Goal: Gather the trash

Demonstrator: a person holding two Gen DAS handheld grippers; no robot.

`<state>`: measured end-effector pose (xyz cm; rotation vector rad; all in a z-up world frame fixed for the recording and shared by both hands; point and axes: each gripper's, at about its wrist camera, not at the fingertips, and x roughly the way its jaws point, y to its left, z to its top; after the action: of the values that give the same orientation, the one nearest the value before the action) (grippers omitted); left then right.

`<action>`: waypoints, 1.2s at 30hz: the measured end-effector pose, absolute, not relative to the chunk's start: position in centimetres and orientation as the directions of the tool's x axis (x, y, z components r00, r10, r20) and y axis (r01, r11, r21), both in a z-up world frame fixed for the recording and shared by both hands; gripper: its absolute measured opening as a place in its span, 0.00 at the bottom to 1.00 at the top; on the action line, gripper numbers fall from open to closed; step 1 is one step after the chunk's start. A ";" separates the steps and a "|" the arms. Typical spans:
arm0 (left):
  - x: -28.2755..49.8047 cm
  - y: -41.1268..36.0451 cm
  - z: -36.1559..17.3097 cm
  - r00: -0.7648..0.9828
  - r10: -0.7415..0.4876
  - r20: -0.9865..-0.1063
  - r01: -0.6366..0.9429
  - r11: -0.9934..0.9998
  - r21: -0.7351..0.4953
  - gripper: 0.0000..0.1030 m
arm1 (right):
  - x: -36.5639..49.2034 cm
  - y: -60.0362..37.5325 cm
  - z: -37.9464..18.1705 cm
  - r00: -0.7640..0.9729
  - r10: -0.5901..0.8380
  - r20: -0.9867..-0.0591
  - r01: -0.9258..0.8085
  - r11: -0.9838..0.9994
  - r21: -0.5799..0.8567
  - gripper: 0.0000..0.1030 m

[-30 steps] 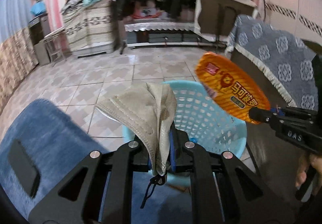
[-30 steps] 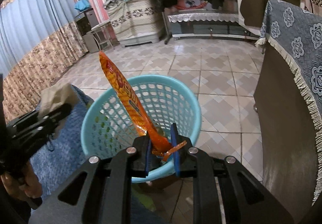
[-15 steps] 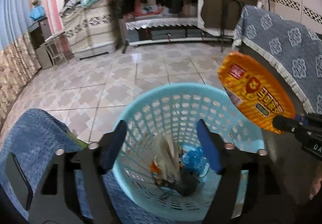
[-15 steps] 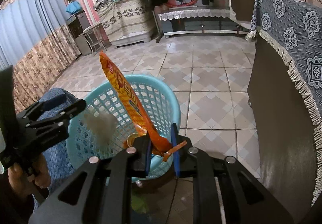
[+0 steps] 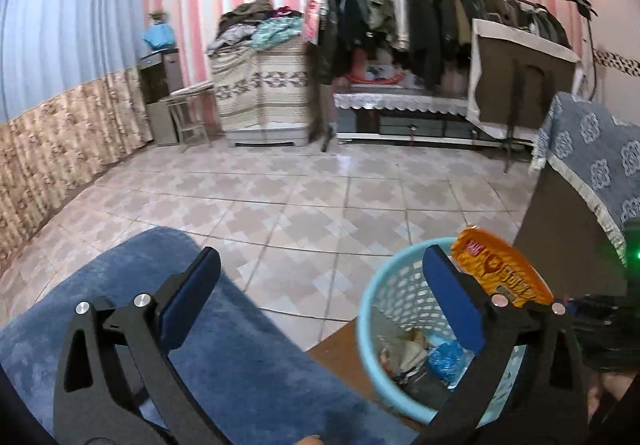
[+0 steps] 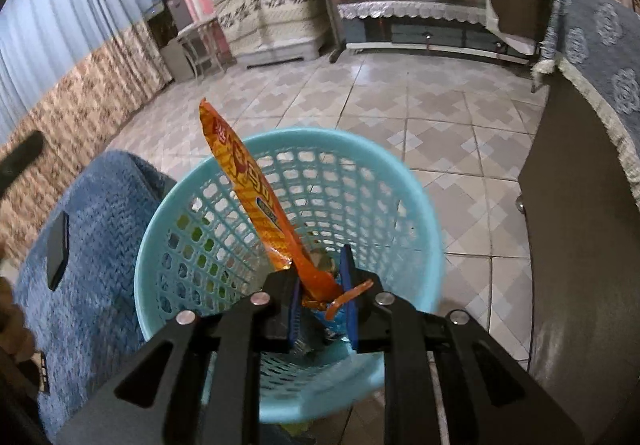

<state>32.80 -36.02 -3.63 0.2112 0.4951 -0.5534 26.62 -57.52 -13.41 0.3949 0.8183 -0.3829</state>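
Note:
A light-blue plastic basket stands on the tiled floor. Inside it lie a beige face mask and a crumpled blue bit of trash. My left gripper hangs up and to the left of the basket, over the blue cushion. Its jaws are opening wide and nothing is between them. My right gripper is shut on the lower end of an orange snack wrapper. It holds the wrapper upright just over the basket's mouth.
A blue plush cushion lies left of the basket with a flat black object on it. A brown cabinet under a blue patterned cloth stands close on the right. Open tiled floor lies beyond.
My left gripper opened and dropped the face mask into the basket, then drew up and to the left. My right gripper carried the wrapper down over the basket's mouth.

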 end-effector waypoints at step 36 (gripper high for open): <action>14.1 -9.7 0.3 0.857 -0.217 -0.467 0.242 0.970 -0.005 0.95 | 13.4 -37.8 -1.4 0.883 -0.133 -0.450 0.178 0.982 0.059 0.96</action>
<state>14.12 -9.70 0.31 0.0541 0.4842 -0.2412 13.43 -37.77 -1.41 0.0997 0.4613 -0.1622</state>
